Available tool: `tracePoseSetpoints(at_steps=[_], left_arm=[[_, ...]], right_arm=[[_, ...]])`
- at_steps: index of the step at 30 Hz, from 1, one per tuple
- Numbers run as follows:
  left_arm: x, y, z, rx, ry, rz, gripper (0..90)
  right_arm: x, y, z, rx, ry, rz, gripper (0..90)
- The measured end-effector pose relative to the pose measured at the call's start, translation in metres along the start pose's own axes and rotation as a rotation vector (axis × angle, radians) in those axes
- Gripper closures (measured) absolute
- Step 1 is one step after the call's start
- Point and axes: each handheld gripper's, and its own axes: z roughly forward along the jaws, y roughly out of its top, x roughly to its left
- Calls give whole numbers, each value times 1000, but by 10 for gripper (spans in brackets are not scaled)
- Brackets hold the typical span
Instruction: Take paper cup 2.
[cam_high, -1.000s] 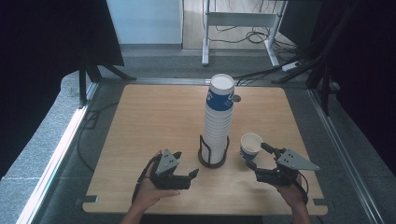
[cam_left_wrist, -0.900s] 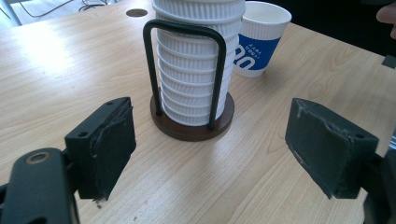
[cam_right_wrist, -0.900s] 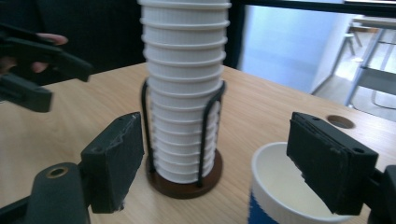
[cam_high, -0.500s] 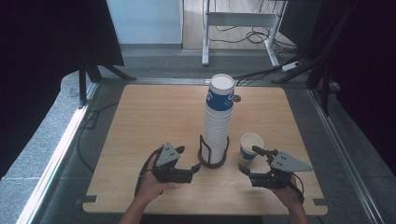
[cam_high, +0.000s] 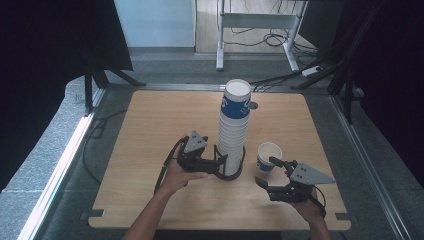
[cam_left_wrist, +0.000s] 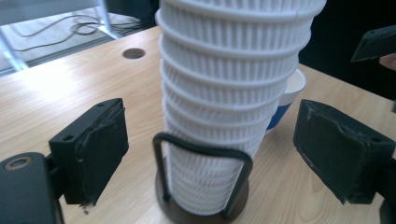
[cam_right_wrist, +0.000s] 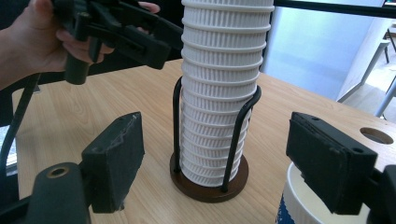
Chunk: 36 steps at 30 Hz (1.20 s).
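Black padded jaws stand wide apart on both tools, neither touching anything: the left gripper (cam_high: 218, 163) brackets the lower part of a tall stack of ribbed white paper cups (cam_high: 234, 131), while the right gripper (cam_high: 269, 173) waits open just beside a single blue-and-white paper cup (cam_high: 268, 156). In the left gripper view the pads sit on either side of the stack (cam_left_wrist: 233, 98) with clear air between pad and cup wall. The stack stands upright in a black wire holder on a round dark base (cam_right_wrist: 208, 179), near the middle of the light wooden table (cam_high: 150, 125); the loose cup stands upright to its right. Thin paper like this is probably very light and easily crushed, and nested cups tend to cling, so a gentle squeeze on the ribbed wall above the wire loops looks wisest. The stack may well lean if pushed sideways.
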Motion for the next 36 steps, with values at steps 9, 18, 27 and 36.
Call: tracePoseSetpoints(at_steps=[9, 18, 27, 36], left_arm=[[2, 11, 17, -8, -22, 17, 75], [0, 20, 34, 26, -29, 41, 65], [-1, 21, 38, 24, -40, 46, 129], [0, 23, 36, 46, -46, 51, 133]], right_arm=[[-1, 0, 0, -3, 2, 1, 197], [0, -2, 4, 10, 9, 1, 197], [0, -4, 7, 18, 13, 6, 199], [-3, -2, 11, 4, 21, 44, 228]])
